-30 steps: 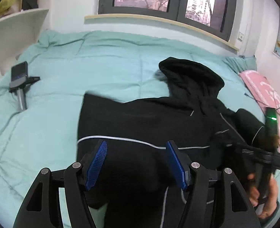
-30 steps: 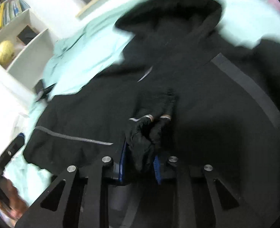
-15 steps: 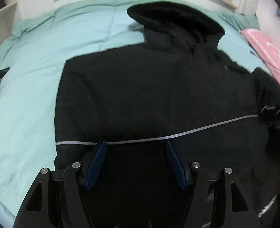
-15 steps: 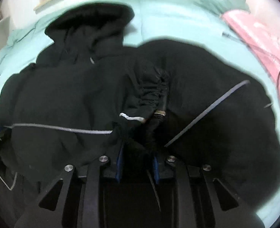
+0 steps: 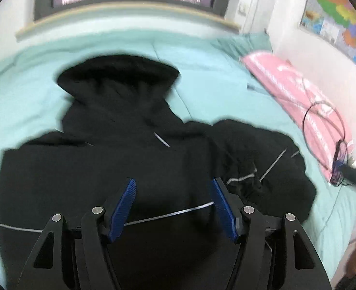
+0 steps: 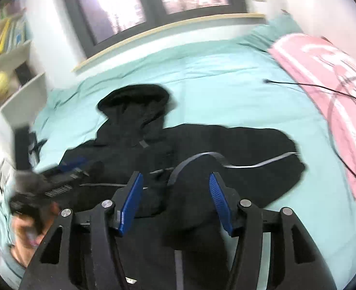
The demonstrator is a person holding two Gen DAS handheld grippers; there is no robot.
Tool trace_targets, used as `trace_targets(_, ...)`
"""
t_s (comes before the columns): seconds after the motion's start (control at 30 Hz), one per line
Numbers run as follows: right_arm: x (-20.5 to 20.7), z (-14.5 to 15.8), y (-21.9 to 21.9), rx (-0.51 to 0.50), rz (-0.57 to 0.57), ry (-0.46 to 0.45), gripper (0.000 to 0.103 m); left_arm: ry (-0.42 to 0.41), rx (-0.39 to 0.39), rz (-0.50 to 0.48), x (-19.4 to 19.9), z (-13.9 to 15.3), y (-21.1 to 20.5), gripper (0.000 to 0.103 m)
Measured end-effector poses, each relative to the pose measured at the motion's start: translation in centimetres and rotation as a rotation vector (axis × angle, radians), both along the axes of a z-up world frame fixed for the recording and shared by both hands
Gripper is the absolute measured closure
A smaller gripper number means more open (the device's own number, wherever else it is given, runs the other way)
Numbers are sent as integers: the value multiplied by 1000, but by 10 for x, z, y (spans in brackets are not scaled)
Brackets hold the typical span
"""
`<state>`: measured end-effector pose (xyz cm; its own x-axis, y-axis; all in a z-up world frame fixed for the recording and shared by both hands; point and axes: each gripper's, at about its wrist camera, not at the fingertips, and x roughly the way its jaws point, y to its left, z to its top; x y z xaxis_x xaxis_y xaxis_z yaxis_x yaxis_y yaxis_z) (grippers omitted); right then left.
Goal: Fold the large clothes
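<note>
A black hooded jacket with thin grey stripes lies spread on the teal bed, hood toward the window. Its right sleeve lies folded inward and bunched over the body. My left gripper is open and empty, hovering over the jacket's lower middle. In the right wrist view the jacket lies below my right gripper, which is open and empty above the folded sleeve. The left gripper shows blurred at the left in that view.
A pink pillow with a black cable lies along the bed's right side. The teal quilt covers the bed. A white shelf with a yellow ball stands at the left; a window is behind.
My right gripper has let go of the sleeve cuff, opened and drawn back. The sleeve now rests on the jacket body. My left gripper has shifted right and tilted up.
</note>
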<state>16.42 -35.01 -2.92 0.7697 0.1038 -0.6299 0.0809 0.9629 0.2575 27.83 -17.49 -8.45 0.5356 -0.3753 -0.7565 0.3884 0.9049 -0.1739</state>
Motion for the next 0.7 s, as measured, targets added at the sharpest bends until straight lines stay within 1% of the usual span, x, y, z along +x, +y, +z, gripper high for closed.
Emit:
trace_targets(0.07, -2, -4, -26, -8, -58, 22, 42, 146, 23, -46, 11, -46, -24, 37)
trace_targets(0.1, -4, -8, -39, -4, -82, 37, 41, 143, 58, -42, 10, -61, -33, 37)
trace_targets(0.13, -4, -15, -58, 21, -114, 57, 41, 70, 110, -48, 1, -70, -40, 36)
trace_targets(0.17, -3, -22, -70, 42, -130, 69, 41, 15, 145, -58, -6, -72, -45, 36)
trace_targets(0.2, -1, -30, -83, 61, -151, 84, 41, 4, 150, -56, -7, -72, -47, 36)
trace_targets(0.27, 5, -46, -109, 82, -196, 117, 40, 11, 120, -54, -8, -72, -40, 36)
trace_targets(0.3, 10, -54, -119, 97, -209, 131, 37, 15, 97, -54, -8, -73, -36, 36)
trace_targets(0.33, 16, -68, -133, 144, -229, 150, 31, 12, 84, -55, -8, -73, -32, 36)
trace_targets(0.37, 20, -80, -144, 188, -244, 159, 29, 1, 83, -56, -9, -74, -32, 36)
trace_targets(0.4, 25, -90, -155, 235, -255, 165, 29, -19, 91, -57, -12, -75, -33, 36)
trace_targets(0.43, 32, -107, -166, 310, -266, 174, 29, -33, 97, -56, -14, -76, -35, 36)
trace_targets(0.5, 41, -131, -177, 393, -287, 199, 28, -48, 99, -55, -18, -74, -34, 36)
trace_targets(0.53, 50, -142, -181, 427, -281, 206, 27, -45, 92, -55, -17, -74, -34, 36)
trace_targets(0.6, 62, -146, -183, 447, -274, 188, 27, -40, 84, -54, -15, -74, -33, 36)
trace_targets(0.63, 67, -142, -182, 436, -270, 170, 27, -42, 86, -54, -15, -74, -33, 36)
trace_targets(0.67, 71, -139, -180, 430, -259, 152, 33, -45, 91, -53, -18, -74, -33, 36)
trace_targets(0.7, 75, -135, -177, 437, -229, 120, 57, -47, 96, -52, -21, -73, -33, 36)
